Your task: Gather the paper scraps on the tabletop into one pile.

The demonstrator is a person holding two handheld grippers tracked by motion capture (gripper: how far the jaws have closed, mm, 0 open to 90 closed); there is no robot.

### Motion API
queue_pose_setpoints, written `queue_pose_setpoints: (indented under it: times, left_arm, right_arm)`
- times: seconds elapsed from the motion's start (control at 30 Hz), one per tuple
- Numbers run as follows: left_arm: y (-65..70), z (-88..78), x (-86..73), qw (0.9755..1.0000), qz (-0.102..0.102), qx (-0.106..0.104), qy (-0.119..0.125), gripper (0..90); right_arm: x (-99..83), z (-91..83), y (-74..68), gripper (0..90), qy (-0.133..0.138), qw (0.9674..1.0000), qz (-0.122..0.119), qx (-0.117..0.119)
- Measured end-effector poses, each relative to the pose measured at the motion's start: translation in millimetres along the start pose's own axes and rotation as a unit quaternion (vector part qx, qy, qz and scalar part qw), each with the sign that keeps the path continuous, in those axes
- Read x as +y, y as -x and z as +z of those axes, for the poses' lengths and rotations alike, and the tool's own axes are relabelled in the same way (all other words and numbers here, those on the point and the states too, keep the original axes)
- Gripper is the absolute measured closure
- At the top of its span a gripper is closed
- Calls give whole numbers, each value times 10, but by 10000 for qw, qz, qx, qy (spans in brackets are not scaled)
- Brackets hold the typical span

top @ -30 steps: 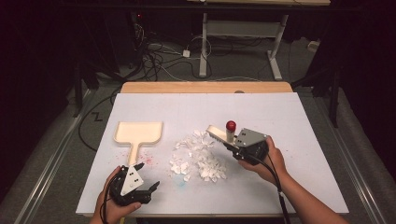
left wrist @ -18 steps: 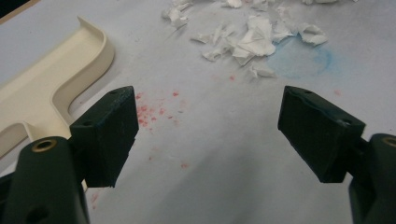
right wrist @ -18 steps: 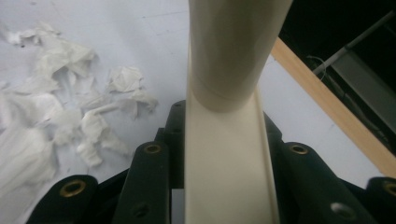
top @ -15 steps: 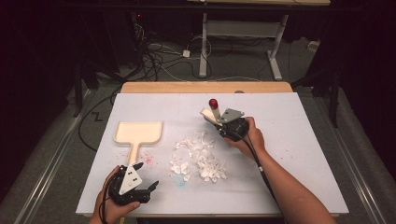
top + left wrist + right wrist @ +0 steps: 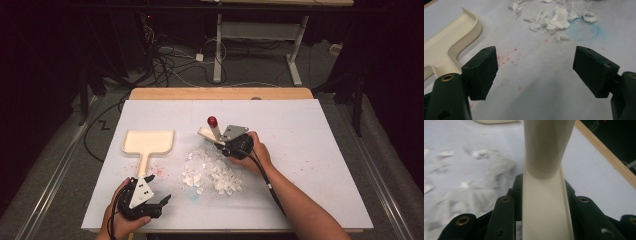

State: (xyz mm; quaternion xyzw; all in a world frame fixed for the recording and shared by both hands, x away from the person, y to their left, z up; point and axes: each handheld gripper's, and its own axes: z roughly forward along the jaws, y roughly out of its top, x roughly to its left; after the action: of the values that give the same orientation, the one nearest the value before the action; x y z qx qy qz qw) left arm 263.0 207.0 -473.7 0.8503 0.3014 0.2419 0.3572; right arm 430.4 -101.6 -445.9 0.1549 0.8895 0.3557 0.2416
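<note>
A cream brush (image 5: 215,132) with a red knob (image 5: 212,120) on its end is clamped in my right gripper (image 5: 224,144), which is shut on its handle (image 5: 546,202). That gripper sits at the far edge of a pile of white paper scraps (image 5: 212,172), with the brush tilted up and to the left. A cream dustpan (image 5: 148,141) lies flat to the left of the pile, its handle pointing toward me. By the table's near edge, my left gripper (image 5: 161,202) is open, its jaws (image 5: 534,72) empty just right of the dustpan handle (image 5: 441,47).
The white mat (image 5: 310,150) bears red specks (image 5: 509,58) and a faint blue ring (image 5: 584,30) near the scraps. A wooden strip (image 5: 220,93) edges the far side of the table. Beyond it are cables and desk legs on the floor.
My right gripper has carried the brush leftward, from the pile's right side to its far edge. The left gripper has stayed where it was.
</note>
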Motion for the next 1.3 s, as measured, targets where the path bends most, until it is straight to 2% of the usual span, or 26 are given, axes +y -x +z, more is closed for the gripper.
queue_pose_setpoints:
  times: [0.17,0.3,0.37,0.47,0.57,0.7,0.83,0.93,1.0,1.07,1.13,1.2,1.23,1.3]
  left_arm:
    - [8,10,3,10000,6,-20,-1,196]
    - [3,3,6,10000,12,-7,4,196]
    - [2,7,7,10000,7,-12,-3,196]
    - [13,13,14,10000,28,-17,-16,196]
    - [25,13,23,10000,49,-22,-14,196]
    - [24,19,29,10000,29,-31,-3,196]
    - [10,7,44,9998,-76,-104,123,196]
    - [5,0,46,9998,-62,-88,141,196]
    - [-10,-8,33,9997,-112,-106,181,196]
    - [-16,-18,29,9995,-156,-128,227,196]
    - [-19,-28,28,9995,-155,-131,251,196]
    - [-20,-27,26,9995,-147,-129,250,195]
    - [-22,-24,22,9996,-131,-132,232,196]
    - [-26,-13,13,9996,-128,-146,221,196]
  right_arm:
    - [-56,-132,-198,683,-1,9986,-460,261]
    - [-127,-308,-293,684,103,9968,-596,520]
    - [-162,-384,-344,683,75,9961,-687,548]
    - [-218,-487,-385,683,142,9955,-676,652]
    - [-257,-575,-397,684,197,9956,-689,609]
    - [-248,-686,-312,685,387,9965,-567,474]
    - [-196,-749,-187,685,550,9971,-389,349]
    - [-158,-746,-125,685,586,9973,-359,266]
    - [-84,-667,-23,685,579,9977,-232,276]
    - [-39,-570,39,685,596,9975,-175,332]
    - [9,-459,75,685,545,9980,-226,223]
    - [37,-401,97,685,495,9982,-204,251]
    - [93,-283,126,684,456,9984,-228,226]
    - [159,-160,150,685,368,9986,-263,275]
